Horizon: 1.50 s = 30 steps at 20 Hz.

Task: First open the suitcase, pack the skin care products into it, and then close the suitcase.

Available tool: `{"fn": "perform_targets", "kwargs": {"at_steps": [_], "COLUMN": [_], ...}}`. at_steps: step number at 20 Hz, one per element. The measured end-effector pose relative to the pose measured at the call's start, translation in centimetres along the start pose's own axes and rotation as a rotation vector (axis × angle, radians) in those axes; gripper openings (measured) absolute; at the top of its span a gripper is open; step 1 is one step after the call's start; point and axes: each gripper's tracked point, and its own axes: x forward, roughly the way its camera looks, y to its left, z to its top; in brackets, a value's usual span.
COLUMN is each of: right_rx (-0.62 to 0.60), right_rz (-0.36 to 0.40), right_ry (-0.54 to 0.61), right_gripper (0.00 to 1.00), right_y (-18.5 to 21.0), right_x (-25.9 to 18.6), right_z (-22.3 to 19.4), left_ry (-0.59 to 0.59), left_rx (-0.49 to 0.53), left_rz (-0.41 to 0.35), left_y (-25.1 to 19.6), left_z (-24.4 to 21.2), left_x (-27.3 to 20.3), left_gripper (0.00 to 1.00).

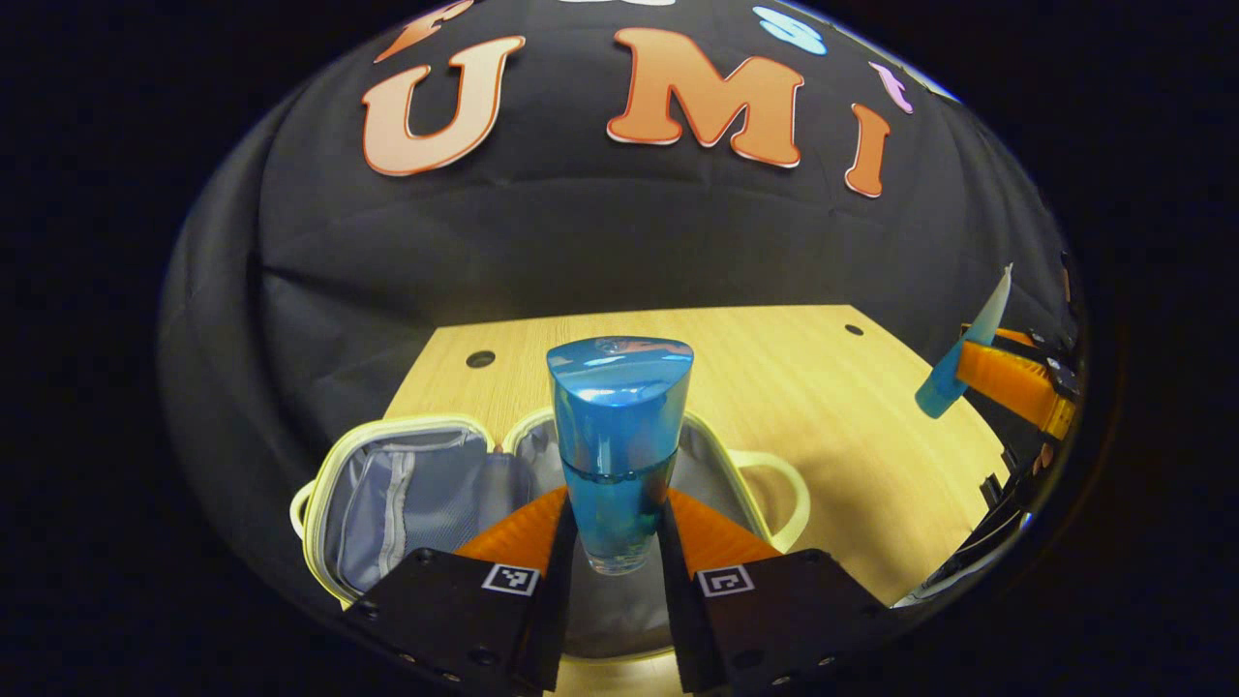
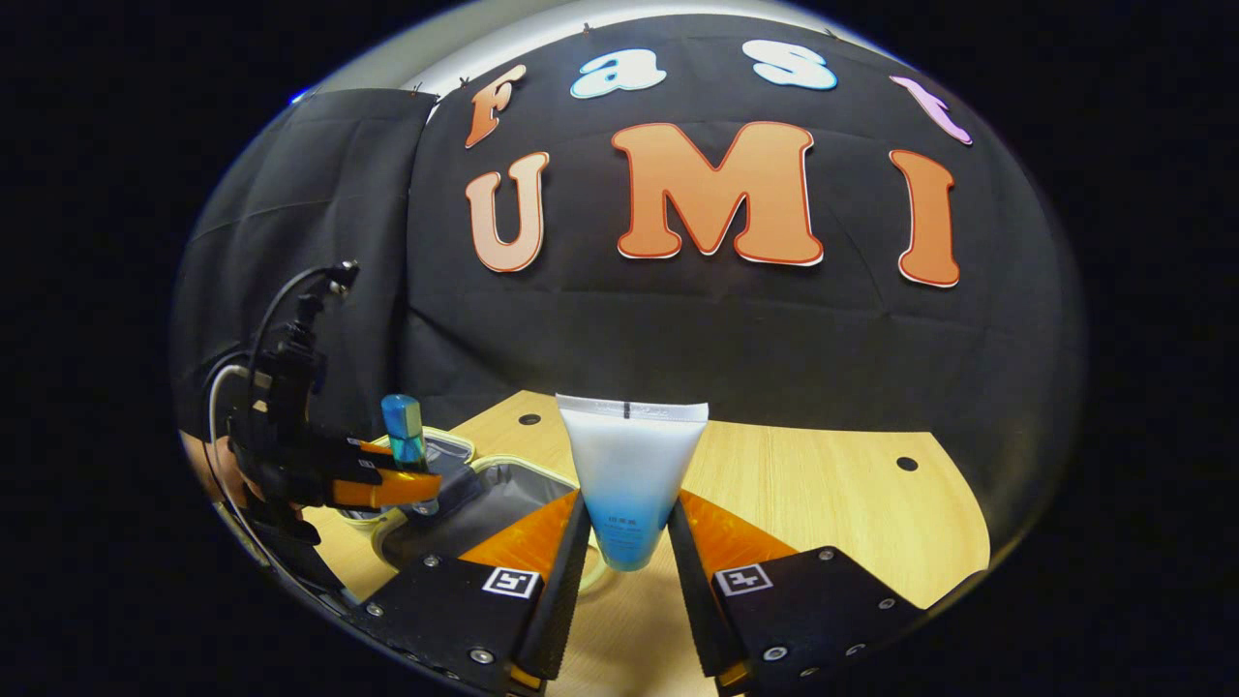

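While both fingers press its lower body, left tongs [image 1: 616,542] hold a blue bottle [image 1: 619,436] upright at bottom centre of left gripper view, above the open suitcase [image 1: 407,489] lying on the worktop [image 1: 832,426]. Right tongs [image 2: 627,542] clamp a white-and-blue tube [image 2: 629,474] at bottom centre of right gripper view, crimped end up; suitcase sits lower left there, left tongs with bottle above it

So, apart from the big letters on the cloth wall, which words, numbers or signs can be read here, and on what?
Tube: small dark print, too blurred to read.
Blue bottle: no text visible.
Square markers on the fingers: patterns, no words.
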Motion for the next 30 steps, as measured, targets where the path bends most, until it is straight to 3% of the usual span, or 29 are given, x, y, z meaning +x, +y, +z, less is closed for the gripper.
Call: {"fn": "perform_targets", "kwargs": {"at_steps": [17, 30], "right_rx": [0.013, 0.043], "right_rz": [0.04, 0.106], "right_ry": [0.078, 0.161], "right_gripper": [0.52, 0.52], "right_y": [4.6, 6.6], "right_x": [2.5, 5.0], "right_z": [-3.1, -5.1], "left_ry": [0.466, 0.564], "left_rx": [-0.078, -0.08], "left_rz": [-0.071, 0.004], "left_y": [2.9, 2.9], "left_z": [-10.5, -11.8], "left_x": [7.6, 10.2], "left_gripper": [0.45, 0.43]}}
